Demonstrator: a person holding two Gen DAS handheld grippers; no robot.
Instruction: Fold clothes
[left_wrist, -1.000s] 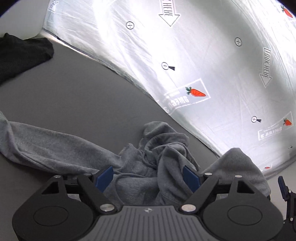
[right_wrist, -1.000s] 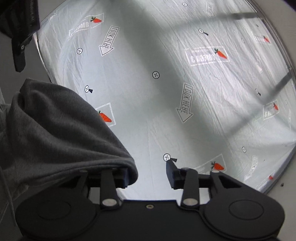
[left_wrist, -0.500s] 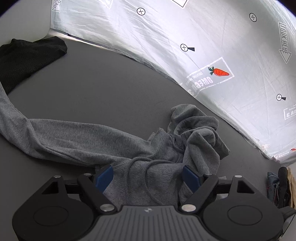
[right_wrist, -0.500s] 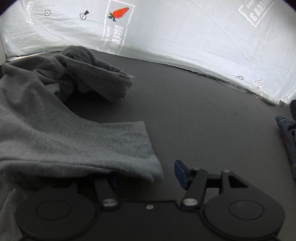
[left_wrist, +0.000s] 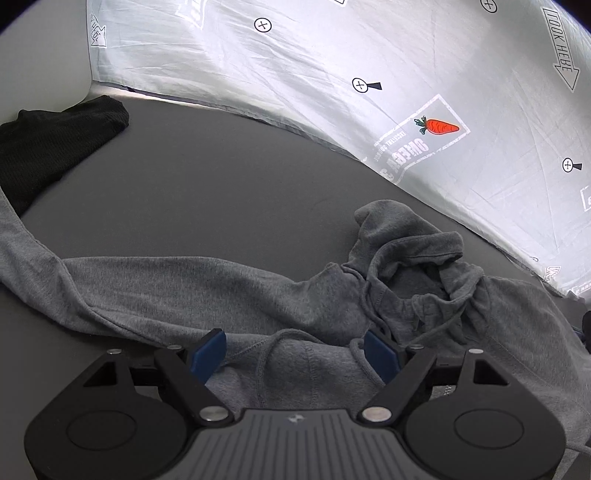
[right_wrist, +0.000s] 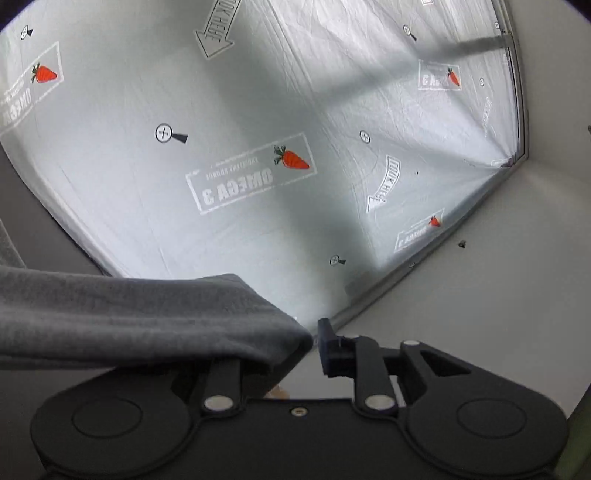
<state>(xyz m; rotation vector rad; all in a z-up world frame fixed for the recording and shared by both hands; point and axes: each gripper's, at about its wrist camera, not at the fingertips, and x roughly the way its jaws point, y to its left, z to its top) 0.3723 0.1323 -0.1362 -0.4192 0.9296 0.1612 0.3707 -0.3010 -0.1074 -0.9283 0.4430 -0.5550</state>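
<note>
The crumpled grey cotton hooded sweatshirt (left_wrist: 314, 306) lies on the dark grey table surface (left_wrist: 207, 192), its hood (left_wrist: 410, 254) bunched toward the far right and one sleeve (left_wrist: 74, 277) stretched out to the left edge of the left wrist view. The left gripper (left_wrist: 295, 350) hovers low over the chest area of the garment with its blue-padded fingers (left_wrist: 208, 349) spread wide apart; nothing is between them, so it is released. A drawcord (left_wrist: 369, 317) loops across the fabric just ahead of the right-hand pad. A black knitted garment (left_wrist: 48, 147) sits at the far left corner of the table, well apart from the sweatshirt. Compared with half a second ago, the left wrist view is little changed, with the hood and sleeve in much the same layout. The right wrist view has changed considerably: half a second ago it faced the table, whereas it now points upward at the white printed backdrop sheet (right_wrist: 258, 147) bearing carrot logos. The right gripper (right_wrist: 310, 343) is nearly closed, and a thick fold of the grey sweatshirt (right_wrist: 129, 317) drapes over its left finger, hiding it; the fabric reaches the narrow gap beside the exposed right finger (right_wrist: 327, 347), and it appears pinched there, lifted clear of the table.
</note>
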